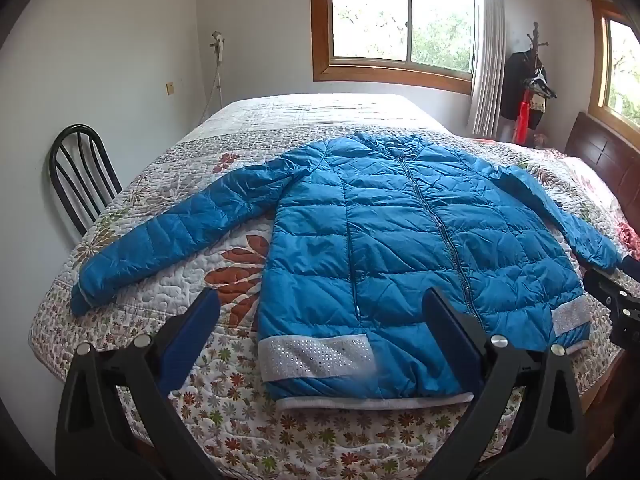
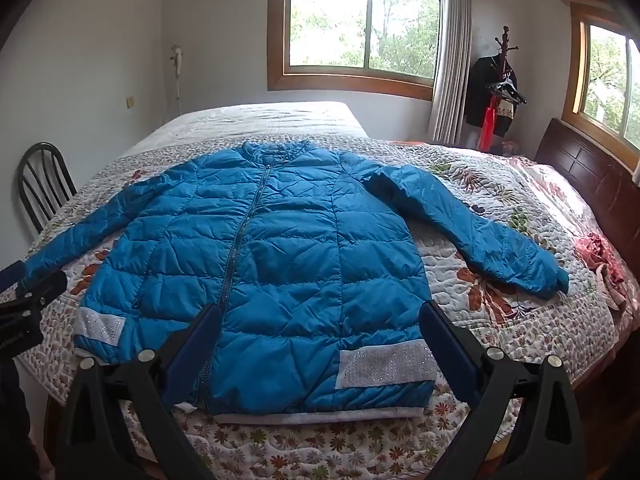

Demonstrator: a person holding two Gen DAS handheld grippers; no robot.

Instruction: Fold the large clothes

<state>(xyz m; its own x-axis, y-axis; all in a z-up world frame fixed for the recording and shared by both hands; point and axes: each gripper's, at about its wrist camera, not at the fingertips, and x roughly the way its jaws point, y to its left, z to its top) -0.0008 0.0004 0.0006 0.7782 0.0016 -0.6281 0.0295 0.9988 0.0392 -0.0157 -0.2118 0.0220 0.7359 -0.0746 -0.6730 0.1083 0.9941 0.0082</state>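
A blue quilted puffer jacket [image 1: 404, 236] lies flat on the bed, front up, zipper closed, both sleeves spread outward, silver sequin patches near the grey hem. My left gripper [image 1: 320, 304] hovers above the jacket's lower left part, jaws wide open, nothing between them. In the right wrist view the same jacket [image 2: 280, 240] fills the middle. My right gripper [image 2: 320, 316] hangs over its lower right part, open and empty. The right gripper's body shows at the right edge of the left wrist view, and the left gripper's at the left edge of the right wrist view.
The bed wears a floral quilt [image 1: 224, 404] with a dark wooden headboard [image 2: 592, 164] on the right. A black chair [image 1: 80, 176] stands beside the bed's left edge. A coat rack [image 2: 500, 84] with clothes stands by the window [image 2: 360, 28] at the back.
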